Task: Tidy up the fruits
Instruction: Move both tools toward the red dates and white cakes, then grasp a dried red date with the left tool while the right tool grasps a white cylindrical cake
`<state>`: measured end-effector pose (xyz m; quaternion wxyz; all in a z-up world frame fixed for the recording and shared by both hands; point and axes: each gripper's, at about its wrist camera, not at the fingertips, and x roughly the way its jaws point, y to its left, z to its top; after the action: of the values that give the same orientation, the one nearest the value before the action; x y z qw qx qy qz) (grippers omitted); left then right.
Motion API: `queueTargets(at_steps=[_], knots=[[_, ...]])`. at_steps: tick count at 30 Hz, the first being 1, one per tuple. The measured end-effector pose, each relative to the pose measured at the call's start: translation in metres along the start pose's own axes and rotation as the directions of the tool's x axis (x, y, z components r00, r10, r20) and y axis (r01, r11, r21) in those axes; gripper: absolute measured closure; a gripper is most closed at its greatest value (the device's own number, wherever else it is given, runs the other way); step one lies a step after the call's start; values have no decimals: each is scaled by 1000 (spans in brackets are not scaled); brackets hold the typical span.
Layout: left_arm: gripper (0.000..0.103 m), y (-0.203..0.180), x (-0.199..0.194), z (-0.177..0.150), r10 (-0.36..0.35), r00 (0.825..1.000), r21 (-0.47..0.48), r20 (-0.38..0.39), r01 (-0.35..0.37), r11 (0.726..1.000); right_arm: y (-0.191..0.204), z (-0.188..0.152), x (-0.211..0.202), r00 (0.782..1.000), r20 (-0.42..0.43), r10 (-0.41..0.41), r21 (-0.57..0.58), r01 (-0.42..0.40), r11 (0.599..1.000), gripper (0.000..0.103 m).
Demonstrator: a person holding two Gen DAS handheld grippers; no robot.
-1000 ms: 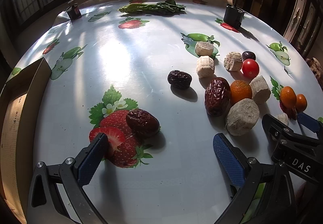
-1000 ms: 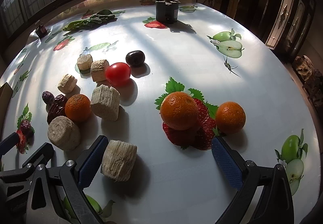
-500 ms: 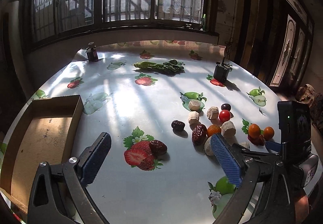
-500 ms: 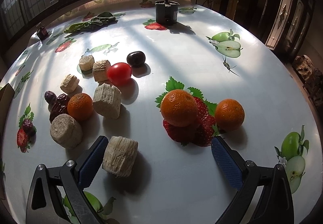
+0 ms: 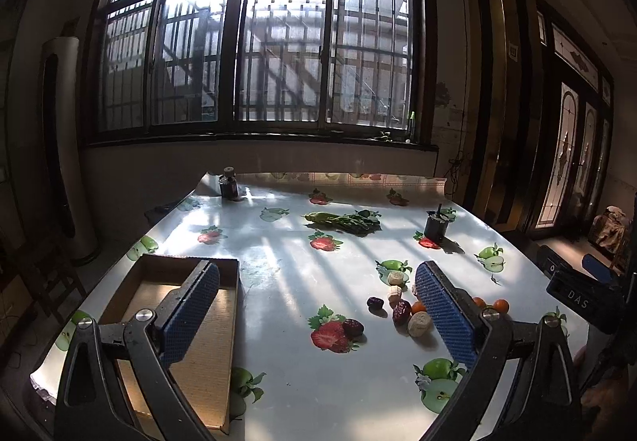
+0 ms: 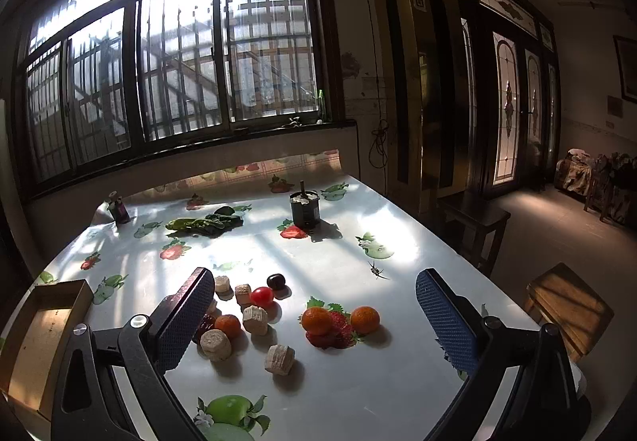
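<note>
Both grippers are open, empty and raised well above the table. In the left wrist view my left gripper (image 5: pixel 316 313) looks down on a dark red date (image 5: pixel 353 327), another date (image 5: pixel 375 302) and a cluster of dates, oranges and beige chunks (image 5: pixel 419 322). An empty cardboard box (image 5: pixel 191 325) lies at the left. In the right wrist view my right gripper (image 6: pixel 314 321) is above two oranges (image 6: pixel 316 320) (image 6: pixel 364 319), a third orange (image 6: pixel 228 324), a red tomato (image 6: pixel 261 295), a dark plum (image 6: pixel 275 281) and several beige chunks (image 6: pixel 280 359). The box (image 6: pixel 43 325) shows at far left.
Leafy greens (image 5: pixel 344 221), a dark canister (image 5: pixel 434 226) and a small bottle (image 5: pixel 229 184) stand toward the table's far side. A wooden stool (image 6: pixel 567 305) stands off the table's right edge. The right gripper's body (image 5: pixel 577 293) shows at the left view's right edge.
Both grippers have risen and pulled back from the table; the fruits now look small and far below. No fruit has moved and nothing was grasped.
</note>
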<state>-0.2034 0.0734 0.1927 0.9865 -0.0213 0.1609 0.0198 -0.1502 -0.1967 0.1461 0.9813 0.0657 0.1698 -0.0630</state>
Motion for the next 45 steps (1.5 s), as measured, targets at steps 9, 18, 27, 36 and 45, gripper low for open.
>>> queueTargets(at_steps=[9, 18, 27, 36, 45], knots=[[0, 54, -71, 100, 85, 985, -41, 153, -79, 996, 9, 122, -77, 992, 107, 71, -34, -68, 997, 1], [0, 82, -45, 171, 121, 985, -28, 125, -118, 993, 47, 217, -82, 981, 154, 118, -132, -98, 986, 1], [0, 36, 114, 42, -131, 956, -83, -262, 113, 990, 33, 32, 78, 901, -377, 216, -44, -250, 967, 24], [49, -43, 208, -51, -331, 786, -170, -522, 284, 944, -2, -58, 137, 813, -515, 273, 93, -264, 960, 59], [49, -84, 270, -73, -401, 681, -240, -613, 323, 915, 16, -85, 155, 781, -556, 286, 76, -295, 953, 60]])
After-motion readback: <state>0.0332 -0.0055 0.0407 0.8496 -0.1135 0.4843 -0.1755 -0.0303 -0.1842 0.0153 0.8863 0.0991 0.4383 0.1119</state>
